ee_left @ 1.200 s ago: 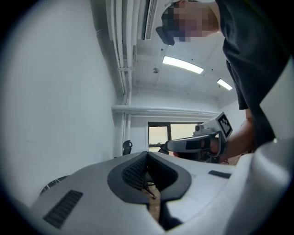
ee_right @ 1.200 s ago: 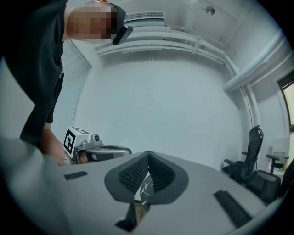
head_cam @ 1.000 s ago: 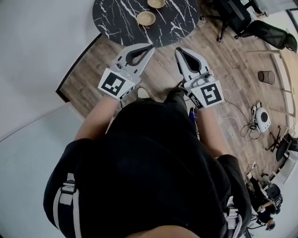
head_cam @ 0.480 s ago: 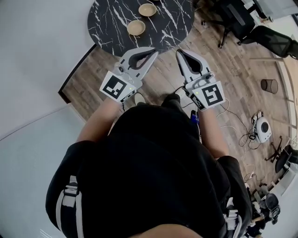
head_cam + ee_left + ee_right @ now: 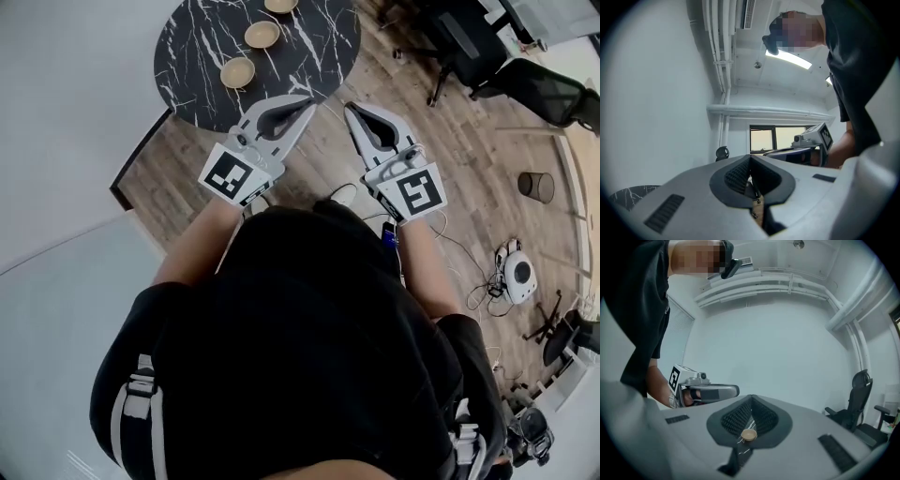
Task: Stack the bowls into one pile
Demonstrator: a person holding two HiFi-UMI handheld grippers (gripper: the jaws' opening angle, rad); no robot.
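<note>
Three tan bowls stand apart on a round black marble table [image 5: 309, 56] at the top of the head view: one nearest me [image 5: 238, 72], one behind it [image 5: 262, 35], one at the frame's edge [image 5: 281, 5]. My left gripper [image 5: 305, 101] and right gripper [image 5: 352, 110] are held out side by side over the wooden floor, short of the table's near rim. Both are shut with nothing in them. In the right gripper view a bowl [image 5: 749, 434] shows small behind the closed jaws. The left gripper view's jaws meet at their tips [image 5: 750, 157].
Dark office chairs [image 5: 459, 37] stand right of the table, with another chair [image 5: 553, 80] farther right. A small round bin [image 5: 536, 185], cables and a white device [image 5: 518, 272] lie on the wooden floor at right. A pale wall runs along the left.
The table and bowls have slid down and left in the head view, and a third bowl has come into sight. Both grippers have moved nearer the table, still shut.
</note>
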